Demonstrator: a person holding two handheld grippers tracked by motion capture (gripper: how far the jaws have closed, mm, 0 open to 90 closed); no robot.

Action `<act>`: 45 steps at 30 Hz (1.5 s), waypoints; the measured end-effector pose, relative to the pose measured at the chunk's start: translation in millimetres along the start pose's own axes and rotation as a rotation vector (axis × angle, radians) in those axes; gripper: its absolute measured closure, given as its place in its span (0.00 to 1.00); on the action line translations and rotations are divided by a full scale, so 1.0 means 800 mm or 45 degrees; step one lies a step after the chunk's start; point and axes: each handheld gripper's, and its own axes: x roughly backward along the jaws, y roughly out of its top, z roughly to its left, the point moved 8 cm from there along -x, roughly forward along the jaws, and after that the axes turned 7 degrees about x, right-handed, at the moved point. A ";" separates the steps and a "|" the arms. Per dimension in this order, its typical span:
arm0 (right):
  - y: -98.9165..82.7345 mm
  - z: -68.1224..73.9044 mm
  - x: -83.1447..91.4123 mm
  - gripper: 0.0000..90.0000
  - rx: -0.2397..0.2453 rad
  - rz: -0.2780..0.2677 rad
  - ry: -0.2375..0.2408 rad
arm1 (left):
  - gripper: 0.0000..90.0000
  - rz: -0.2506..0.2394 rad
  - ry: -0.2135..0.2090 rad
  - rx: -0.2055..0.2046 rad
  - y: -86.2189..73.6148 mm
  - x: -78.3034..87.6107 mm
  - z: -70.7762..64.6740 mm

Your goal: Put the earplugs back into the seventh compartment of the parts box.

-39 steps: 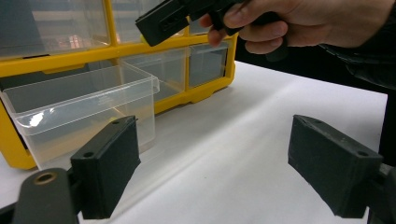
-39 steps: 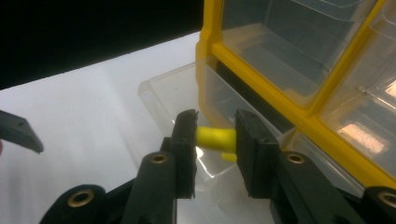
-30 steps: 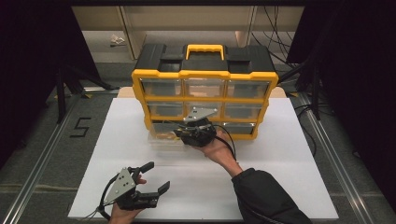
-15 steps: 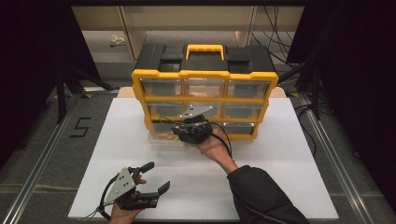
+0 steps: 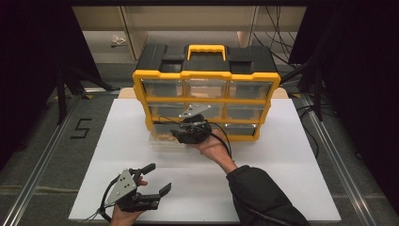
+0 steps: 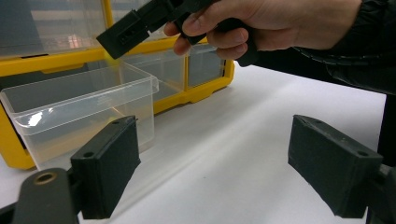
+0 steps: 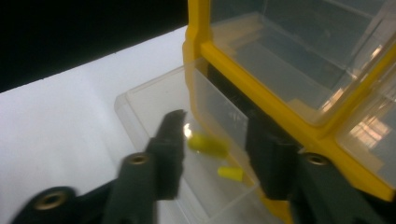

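A yellow organizer (image 5: pixel 206 75) with a black top and clear drawers stands at the upper middle of the high view, on the far part of a white table (image 5: pixel 291 155). Its lower left drawer (image 5: pixel 162 139) is pulled out toward the person and sits open on the table.

The right gripper (image 5: pixel 181 135) hangs just over that drawer, at the center of the high view, held by the right hand (image 5: pixel 214 148) with a dark sleeve (image 5: pixel 263 197) running off to the lower right. In the right gripper view its jaws stand apart with nothing between them, and below them, in the middle of the frame, two small yellow pieces (image 7: pixel 208 143) lie inside the clear drawer (image 7: pixel 149 107), beside the yellow frame (image 7: pixel 201 37).

The left gripper (image 5: pixel 155 181) rests low at the lower left of the high view, well apart from the organizer, jaws spread wide and empty. The left gripper view shows the open drawer (image 6: pixel 79 112) at left and the right hand (image 6: pixel 261 23) at the top.
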 end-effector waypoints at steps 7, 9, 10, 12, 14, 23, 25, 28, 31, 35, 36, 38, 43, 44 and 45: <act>0.000 0.002 0.023 0.46 0.013 -0.047 -0.020 | 0.18 -0.003 0.002 -0.002 0.001 0.001 0.000; -0.001 0.005 0.035 0.43 0.011 -0.085 -0.020 | 0.18 -0.002 0.003 -0.003 0.000 0.001 0.001; -0.003 0.005 0.041 0.43 0.014 -0.095 -0.024 | 0.18 0.001 0.003 0.000 0.000 0.000 0.000; -0.005 0.006 0.047 0.42 0.013 -0.103 -0.027 | 0.18 0.001 0.003 0.000 0.000 0.000 0.000; -0.008 0.009 0.056 0.42 0.002 -0.121 -0.016 | 0.18 0.003 0.002 -0.006 0.000 -0.001 0.000; -0.030 0.028 0.094 0.37 0.004 -0.195 0.008 | 0.18 0.001 0.003 -0.005 0.000 0.000 0.000; -0.033 0.030 0.097 0.36 0.001 -0.200 0.010 | 0.18 0.001 0.003 -0.003 0.000 0.000 0.000; -0.043 0.036 0.106 0.36 -0.001 -0.223 0.011 | 0.18 0.001 0.003 -0.004 0.000 0.000 0.000; -0.057 0.041 0.116 0.36 -0.015 -0.240 0.012 | 0.18 0.002 0.003 -0.002 0.000 0.000 0.000; -0.071 0.043 0.130 0.35 -0.034 -0.274 0.001 | 0.18 0.003 0.005 -0.003 -0.001 0.000 0.000; -0.076 0.043 0.135 0.35 -0.043 -0.288 -0.006 | 0.18 0.003 0.004 -0.005 -0.001 0.000 0.000; -0.083 0.042 0.141 0.35 -0.059 -0.302 -0.009 | 0.18 0.004 0.003 -0.005 -0.001 0.000 0.000; -0.101 0.041 0.158 0.34 -0.089 -0.339 -0.034 | 0.18 -0.002 0.001 -0.005 0.000 0.001 -0.001; -0.101 0.041 0.158 0.34 -0.089 -0.339 -0.034 | 0.18 -0.002 0.001 -0.005 0.000 0.001 -0.001; -0.104 0.041 0.162 0.34 -0.095 -0.343 -0.036 | 0.18 -0.002 0.000 -0.003 0.000 0.001 -0.001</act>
